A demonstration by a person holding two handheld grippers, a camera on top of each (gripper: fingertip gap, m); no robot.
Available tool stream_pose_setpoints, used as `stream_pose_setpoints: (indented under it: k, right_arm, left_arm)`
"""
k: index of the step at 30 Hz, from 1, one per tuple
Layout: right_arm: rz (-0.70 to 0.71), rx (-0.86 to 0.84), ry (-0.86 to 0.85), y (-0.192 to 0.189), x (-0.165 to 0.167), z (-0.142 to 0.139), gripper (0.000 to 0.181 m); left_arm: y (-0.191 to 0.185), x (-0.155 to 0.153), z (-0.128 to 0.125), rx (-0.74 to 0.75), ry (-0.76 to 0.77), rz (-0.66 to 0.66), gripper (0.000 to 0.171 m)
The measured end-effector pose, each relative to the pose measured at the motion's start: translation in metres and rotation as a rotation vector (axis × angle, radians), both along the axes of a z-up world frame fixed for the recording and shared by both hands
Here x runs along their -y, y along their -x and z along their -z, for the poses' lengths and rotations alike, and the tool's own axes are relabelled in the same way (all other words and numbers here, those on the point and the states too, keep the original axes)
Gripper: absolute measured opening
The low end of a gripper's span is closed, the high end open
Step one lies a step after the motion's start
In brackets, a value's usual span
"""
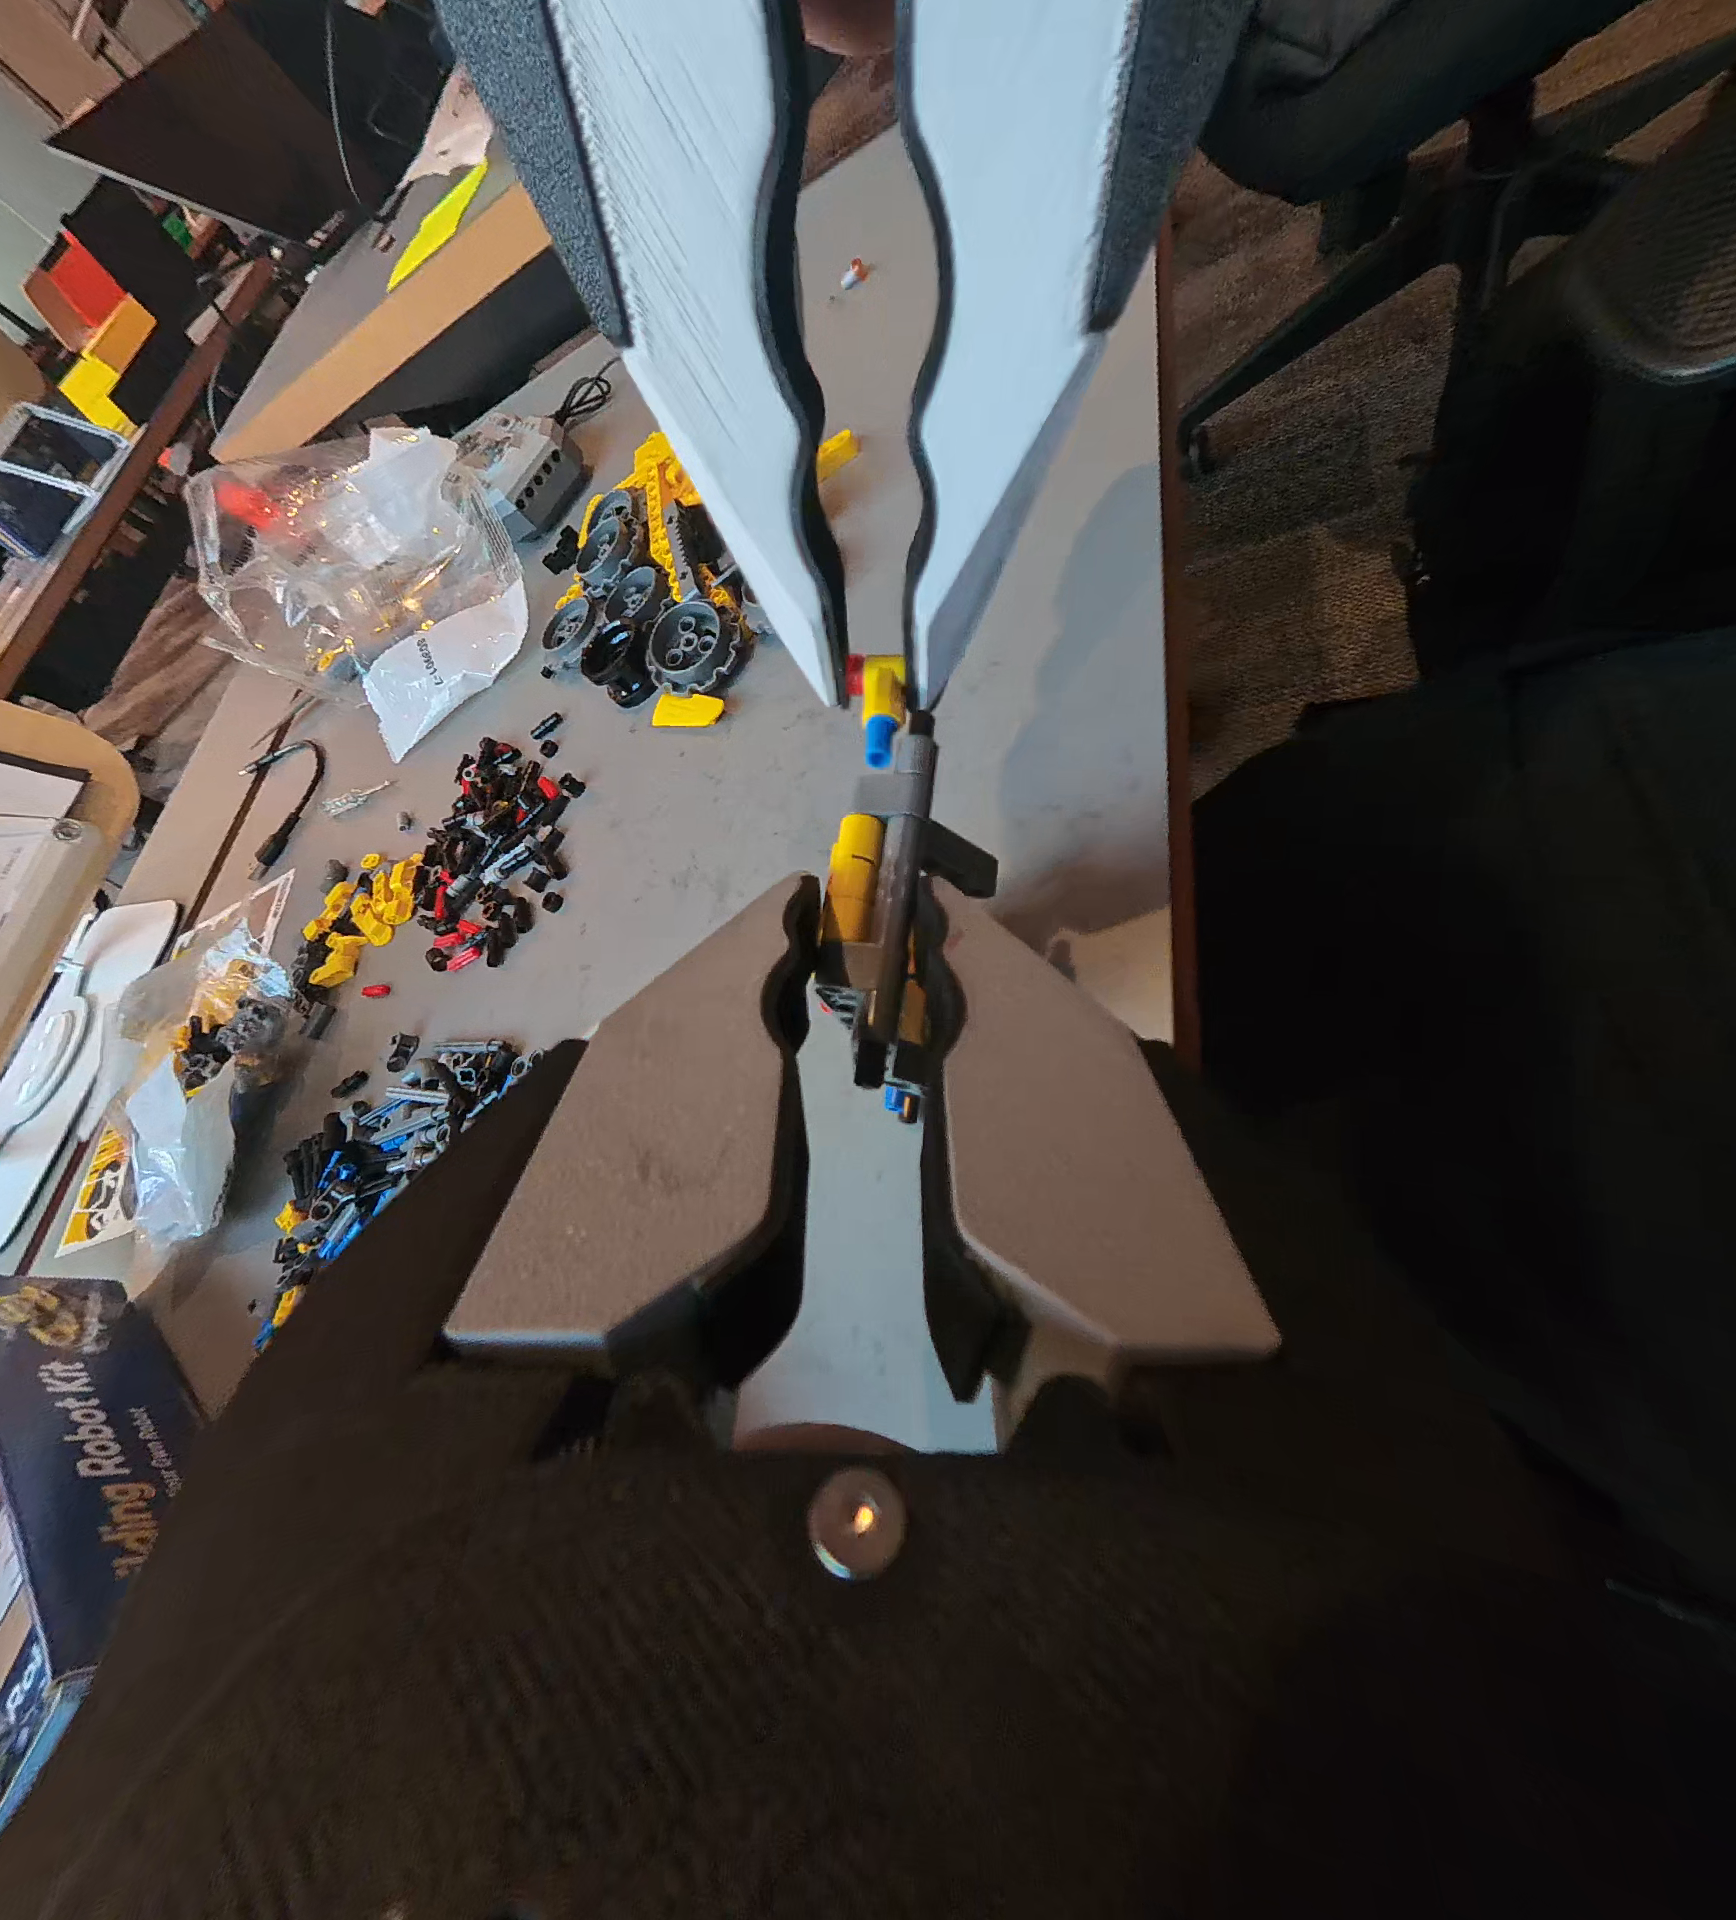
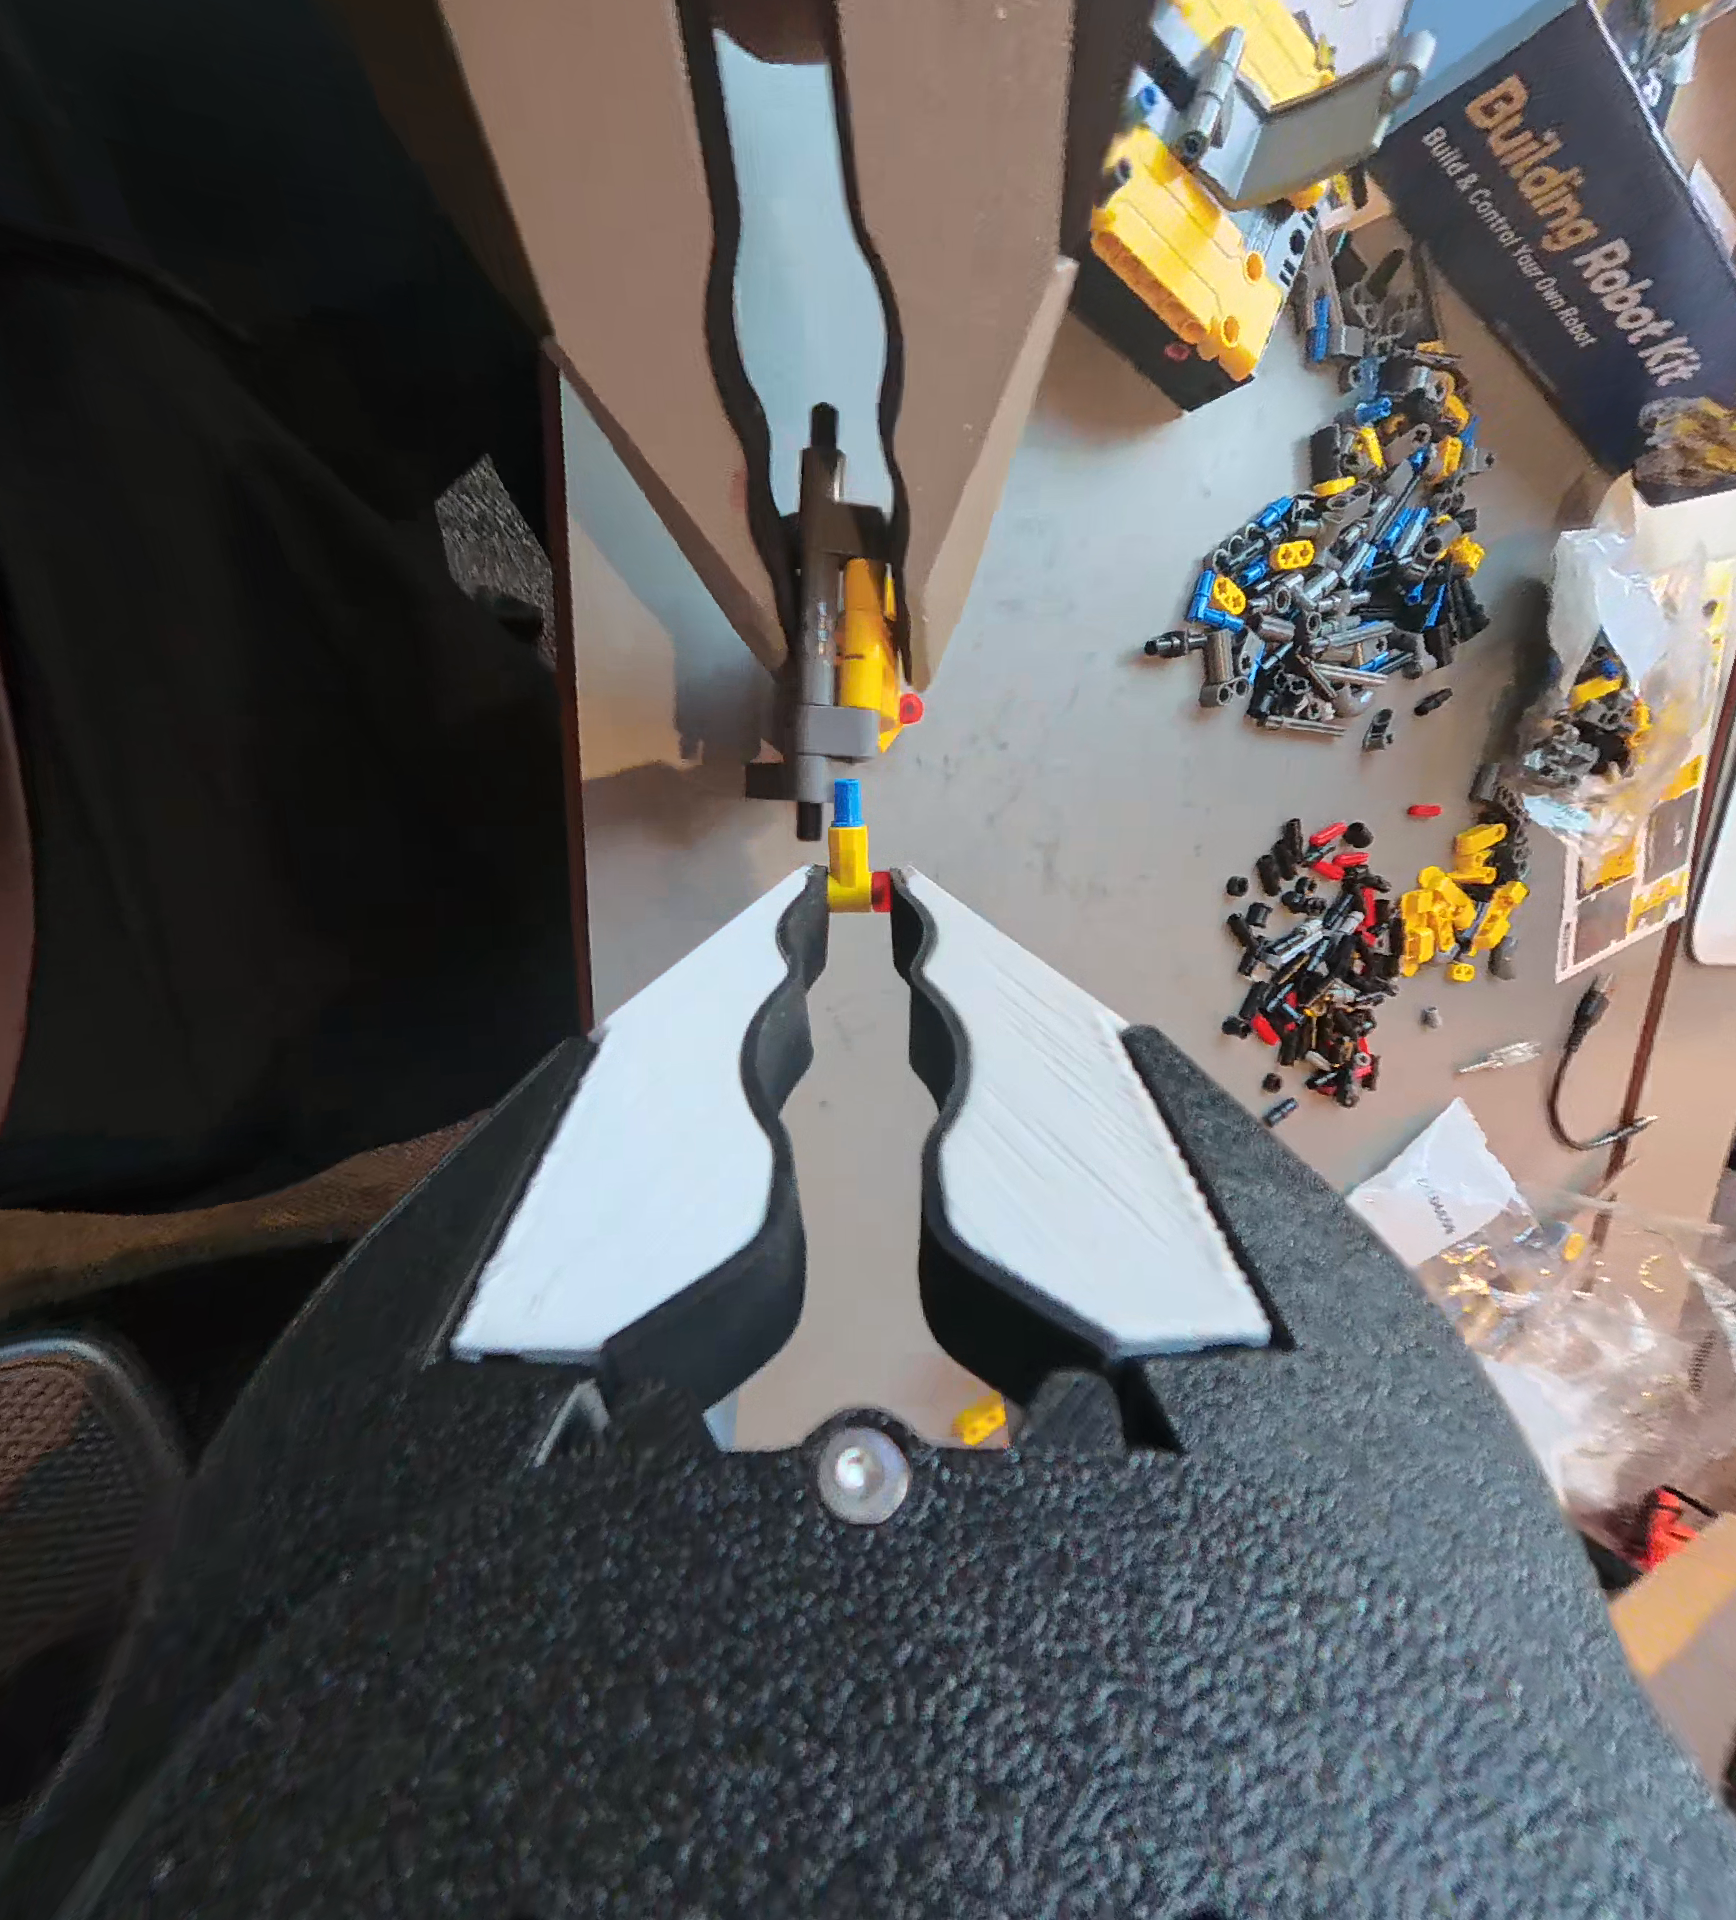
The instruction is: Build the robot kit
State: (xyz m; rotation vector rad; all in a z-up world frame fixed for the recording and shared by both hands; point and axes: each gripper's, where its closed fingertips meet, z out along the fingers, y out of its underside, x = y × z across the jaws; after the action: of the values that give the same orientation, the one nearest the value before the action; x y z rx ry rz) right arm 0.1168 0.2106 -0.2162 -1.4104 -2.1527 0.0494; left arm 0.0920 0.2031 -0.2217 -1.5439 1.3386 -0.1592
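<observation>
Left gripper (image 1: 869, 935): seen from its own wrist view with grey fingers reaching forward over the table edge; jaws closed to a narrow gap and clamped on a small brick sub-assembly (image 1: 885, 914). In the right wrist view it enters from the top of frame, pointing down toward the other tool.

Sub-assembly: a dark grey axle-like bar with a yellow block and a light grey collar, held lengthwise between the left fingers; its free end projects past the fingertips toward the right gripper.

Right gripper (image 2: 859, 888): white fingers with black wavy pads, closed nearly tip to tip and pinching a small yellow connector (image 2: 848, 862) at the very tips. In the left wrist view it descends from the top, slightly blurred.

Connector: yellow elbow piece carrying a blue pin (image 2: 846, 802) that points at the sub-assembly, and a red pin (image 2: 880, 890) at its side against one fingertip. The blue pin is just beside the bar's end; contact cannot be determined.

Relative pose: the two grippers are opposed tip to tip, roughly in line, above the near edge of the grey table (image 2: 1051, 831).

Surroundings: loose piles of black, red, yellow, blue and grey bricks (image 2: 1363, 935) lie well apart to the side; a partly built yellow tracked model (image 1: 651, 582), clear plastic bags (image 1: 355, 551) and a dark kit box (image 2: 1591, 239) are also on the table.
</observation>
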Motion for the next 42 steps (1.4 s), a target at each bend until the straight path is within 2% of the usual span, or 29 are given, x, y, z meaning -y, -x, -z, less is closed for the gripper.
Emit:
stream_pose_setpoints:
  k: [4,8,14,16,19,21,27,32,40,42]
  right_arm:
    - [-0.012,0.025,-0.021,0.004,-0.001,0.0,0.011]
    - [0.039,-0.012,-0.011,-0.007,-0.013,0.015,0.011]
    - [0.127,-0.178,0.01,-0.014,-0.015,0.035,0.011]
    - [0.139,-0.205,0.02,-0.014,-0.013,0.04,0.011]
    - [0.153,-0.224,0.023,-0.014,-0.012,0.046,0.011]
    - [0.164,-0.244,0.02,-0.014,-0.014,0.046,0.011]
    - [0.191,-0.285,0.024,-0.009,-0.018,0.047,0.011]
    - [0.175,-0.344,0.001,-0.004,-0.015,0.044,0.011]
    - [0.069,-0.441,-0.254,0.001,-0.014,0.038,0.011]
    - [0.047,-0.44,-0.323,0.002,-0.014,0.039,0.011]
  left_arm:
    - [0.0,0.0,0.0,-0.004,-0.005,0.018,0.014]
    - [0.0,0.006,0.005,-0.055,-0.132,0.005,0.015]
    - [0.011,0.02,0.041,-0.194,-0.154,-0.049,0.022]
    - [0.013,0.022,0.041,-0.186,-0.172,-0.069,0.022]
    - [0.011,0.024,0.043,-0.178,-0.125,-0.076,0.023]
    - [0.012,0.023,0.046,-0.175,-0.066,-0.092,0.03]
    - [0.021,0.013,0.047,-0.157,0.046,-0.123,0.038]
    - [0.028,0.014,0.049,-0.104,0.199,-0.128,0.047]
    - [0.035,0.011,0.048,-0.033,0.252,-0.151,0.054]
    - [0.039,0.006,0.05,-0.043,0.249,-0.175,0.049]
